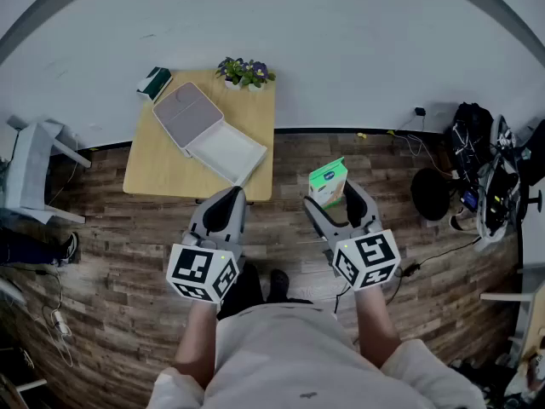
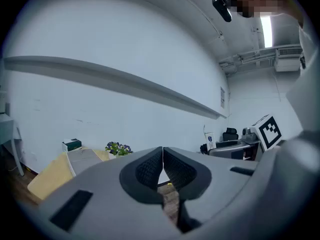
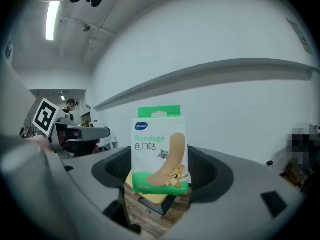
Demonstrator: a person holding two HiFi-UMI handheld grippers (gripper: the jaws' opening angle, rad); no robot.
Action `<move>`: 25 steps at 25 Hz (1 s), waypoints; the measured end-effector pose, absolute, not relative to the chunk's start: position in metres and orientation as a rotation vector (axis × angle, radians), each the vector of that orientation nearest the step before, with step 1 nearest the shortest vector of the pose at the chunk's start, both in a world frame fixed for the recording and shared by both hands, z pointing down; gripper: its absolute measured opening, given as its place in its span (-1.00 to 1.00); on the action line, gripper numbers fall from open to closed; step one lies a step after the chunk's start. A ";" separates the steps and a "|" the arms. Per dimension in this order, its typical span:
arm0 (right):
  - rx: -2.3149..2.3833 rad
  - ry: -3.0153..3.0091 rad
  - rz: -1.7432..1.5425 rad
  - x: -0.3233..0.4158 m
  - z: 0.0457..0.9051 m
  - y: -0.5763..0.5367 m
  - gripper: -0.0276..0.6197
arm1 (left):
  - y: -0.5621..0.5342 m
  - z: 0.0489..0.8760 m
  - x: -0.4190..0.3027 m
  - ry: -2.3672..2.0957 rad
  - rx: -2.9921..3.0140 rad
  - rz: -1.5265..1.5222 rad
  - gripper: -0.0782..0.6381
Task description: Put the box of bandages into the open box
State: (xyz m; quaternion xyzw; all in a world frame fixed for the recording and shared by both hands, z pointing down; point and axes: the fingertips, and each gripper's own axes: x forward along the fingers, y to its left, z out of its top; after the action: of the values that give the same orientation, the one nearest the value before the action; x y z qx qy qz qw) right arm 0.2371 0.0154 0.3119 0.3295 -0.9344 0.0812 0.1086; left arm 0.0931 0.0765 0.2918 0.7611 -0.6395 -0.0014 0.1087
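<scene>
Right gripper (image 1: 336,196) grips the upright box of bandages (image 3: 160,149) by its narrow sides, short of the tabletop's (image 1: 162,164) near edge; light, crushable card likely needs gentle pressure. Left gripper (image 1: 226,201) rides closed and empty.

The left gripper (image 2: 163,154) holds its two dark ribbed jaws pressed together, nothing between them. Beyond, at the left, a wooden table (image 2: 46,178) against the white wall carries the open box (image 2: 84,160), a small green box (image 2: 73,144) and a flower pot (image 2: 118,148).
</scene>
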 end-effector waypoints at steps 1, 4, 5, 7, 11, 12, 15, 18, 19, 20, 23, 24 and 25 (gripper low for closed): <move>0.965 -2.752 0.238 0.237 0.310 0.018 0.18 | 0.079 0.290 0.092 -1.886 2.235 -0.009 -0.76; 0.952 -2.761 0.229 0.237 0.305 0.025 0.18 | 0.084 0.284 0.092 -1.898 2.231 -0.021 -0.76; 0.948 -2.764 0.225 0.237 0.303 0.027 0.18 | 0.085 0.282 0.092 -1.901 2.232 -0.023 -0.76; 0.937 -2.771 0.221 0.236 0.302 0.029 0.18 | 0.088 0.281 0.092 -1.907 2.232 -0.023 -0.76; 0.908 -2.779 0.219 0.234 0.303 0.034 0.18 | 0.092 0.282 0.094 -1.913 2.227 -0.016 -0.76; 0.903 -2.783 0.219 0.234 0.303 0.035 0.18 | 0.093 0.282 0.095 -1.915 2.225 -0.013 -0.76; 0.889 -2.813 0.237 0.231 0.300 0.039 0.18 | 0.098 0.283 0.095 -1.926 2.215 -0.009 -0.76; 0.873 -2.825 0.242 0.227 0.300 0.043 0.18 | 0.104 0.284 0.094 -1.936 2.209 -0.009 -0.76; 0.868 -2.826 0.239 0.226 0.300 0.044 0.18 | 0.105 0.284 0.093 -1.939 2.207 -0.009 -0.76; 0.863 -2.828 0.239 0.225 0.300 0.044 0.18 | 0.106 0.283 0.093 -1.943 2.204 -0.009 -0.76; 0.854 -2.833 0.243 0.222 0.298 0.045 0.18 | 0.108 0.283 0.089 -1.953 2.196 -0.013 -0.76; 0.853 -2.834 0.244 0.221 0.298 0.045 0.18 | 0.109 0.283 0.088 -1.955 2.195 -0.014 -0.76; 0.854 -2.836 0.246 0.219 0.297 0.045 0.18 | 0.109 0.283 0.086 -1.956 2.195 -0.016 -0.76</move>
State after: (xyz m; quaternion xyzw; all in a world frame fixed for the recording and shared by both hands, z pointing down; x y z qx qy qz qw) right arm 0.2188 0.0451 0.2969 0.2863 -0.9508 0.0823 0.0847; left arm 0.0863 0.1094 0.2827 0.7427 -0.6620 -0.0053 0.1005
